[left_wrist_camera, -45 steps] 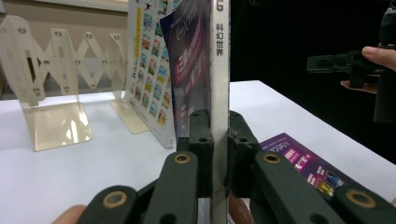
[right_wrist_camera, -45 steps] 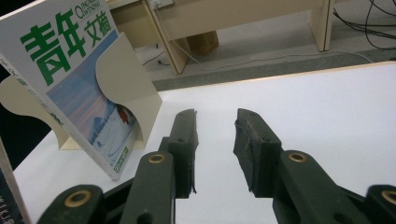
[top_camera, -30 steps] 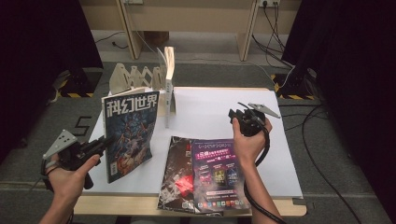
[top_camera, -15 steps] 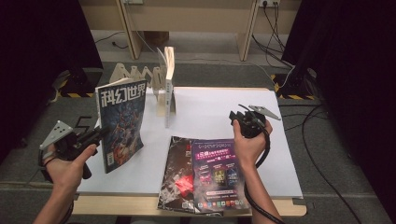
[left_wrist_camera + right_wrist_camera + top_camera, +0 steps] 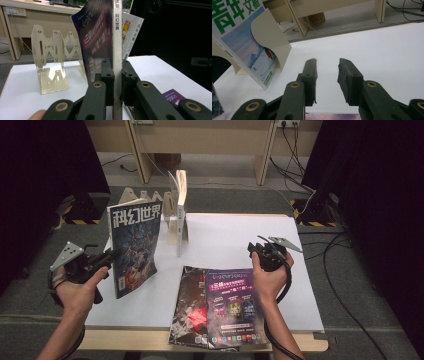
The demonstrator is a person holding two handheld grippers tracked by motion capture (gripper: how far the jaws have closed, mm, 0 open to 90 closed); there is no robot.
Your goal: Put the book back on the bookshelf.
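High view: the left tool (image 5: 107, 257) holds the magazine (image 5: 135, 247) upright at the bench's (image 5: 240, 235) left edge, near the rack (image 5: 176, 215); keep it vertical when slotting.

Left gripper view: jaws clamp its spine (image 5: 117, 50).

Right gripper view: the right tool (image 5: 327, 72) gapes, empty.

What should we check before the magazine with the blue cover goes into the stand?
1. Left tool shut on the blue magazine's spine: ok.
2. Magazine held upright, bottom edge off the white table: ok.
3. Free slots in the cream folding stand: ok.
4. Magazine already in the stand leans, not straight: not ok.
5. Right tool open with nothing between its jaws, out of the way: ok.
6. Purple magazine lying flat near the front edge, waiting: ok.
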